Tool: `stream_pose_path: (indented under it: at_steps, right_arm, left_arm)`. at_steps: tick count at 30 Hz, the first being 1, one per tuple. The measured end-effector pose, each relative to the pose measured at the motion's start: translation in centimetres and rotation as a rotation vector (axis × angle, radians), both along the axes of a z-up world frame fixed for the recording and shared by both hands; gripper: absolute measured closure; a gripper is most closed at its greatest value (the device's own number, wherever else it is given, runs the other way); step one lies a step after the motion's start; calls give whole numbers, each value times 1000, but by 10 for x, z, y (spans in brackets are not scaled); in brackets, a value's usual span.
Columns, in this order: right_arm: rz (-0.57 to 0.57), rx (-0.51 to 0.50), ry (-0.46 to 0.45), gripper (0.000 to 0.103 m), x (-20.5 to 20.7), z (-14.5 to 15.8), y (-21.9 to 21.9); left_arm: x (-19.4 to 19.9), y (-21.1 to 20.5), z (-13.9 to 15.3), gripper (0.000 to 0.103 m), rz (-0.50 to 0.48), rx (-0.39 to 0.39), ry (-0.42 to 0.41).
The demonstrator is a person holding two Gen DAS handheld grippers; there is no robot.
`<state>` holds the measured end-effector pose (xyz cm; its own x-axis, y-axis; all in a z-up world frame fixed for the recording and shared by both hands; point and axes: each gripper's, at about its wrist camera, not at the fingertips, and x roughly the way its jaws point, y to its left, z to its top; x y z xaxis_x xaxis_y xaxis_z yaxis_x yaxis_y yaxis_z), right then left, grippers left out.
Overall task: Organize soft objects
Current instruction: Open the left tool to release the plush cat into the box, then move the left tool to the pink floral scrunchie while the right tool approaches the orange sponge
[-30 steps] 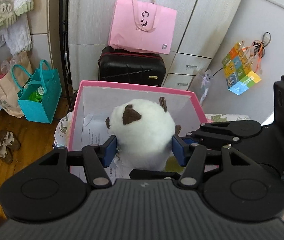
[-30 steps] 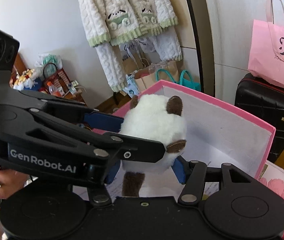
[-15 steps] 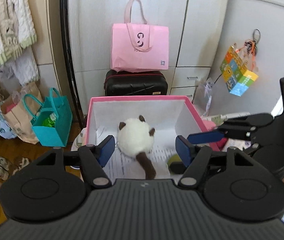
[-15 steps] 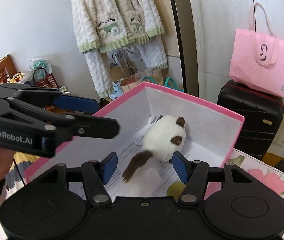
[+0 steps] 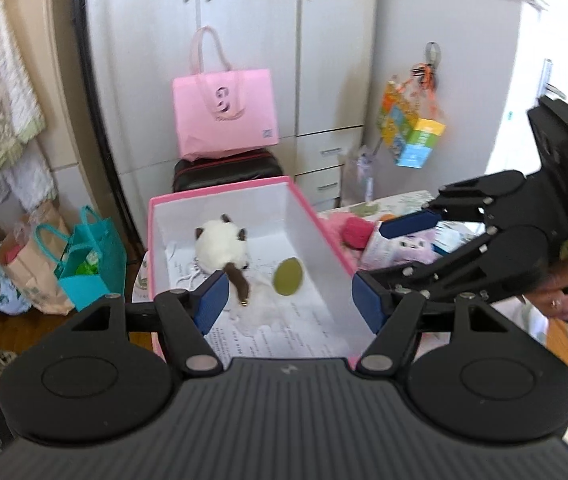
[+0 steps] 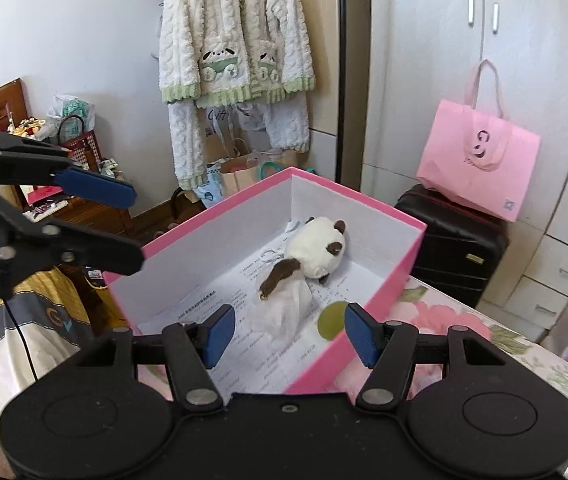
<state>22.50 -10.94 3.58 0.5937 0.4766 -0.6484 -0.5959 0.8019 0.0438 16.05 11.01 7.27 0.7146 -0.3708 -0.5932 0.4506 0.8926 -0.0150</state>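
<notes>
A white plush cat with brown ears and tail (image 5: 220,246) (image 6: 316,254) lies inside the pink box (image 5: 324,228) (image 6: 396,276), on printed paper beside a white soft item (image 6: 284,312) and a green oval soft item (image 5: 289,277) (image 6: 332,320). My left gripper (image 5: 286,304) is open and empty, above the box's near end. My right gripper (image 6: 288,334) is open and empty, also back from the box. More soft things, pink and lilac (image 5: 400,246), lie on the table right of the box.
A black suitcase (image 5: 224,170) with a pink bag (image 5: 224,114) stands behind the box. Teal and paper bags (image 5: 84,256) sit on the floor at the left. A fluffy jacket (image 6: 232,40) hangs on the wall. The table has a floral cloth (image 6: 504,340).
Both grippers let go of the plush cat, which dropped into the pink box. Both grippers then opened wide and pulled back and up from the box.
</notes>
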Motion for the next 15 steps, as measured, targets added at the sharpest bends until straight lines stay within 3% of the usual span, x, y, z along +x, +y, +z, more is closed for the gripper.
stream_pose_path:
  at_steps: [7, 15]
  right_arm:
    - [-45, 9, -55, 37, -42, 24, -33]
    - [-107, 63, -85, 36, -82, 41, -84]
  left_arm:
    - [-37, -16, 12, 34, -73, 13, -28]
    - [-70, -41, 6, 30, -169, 34, -29]
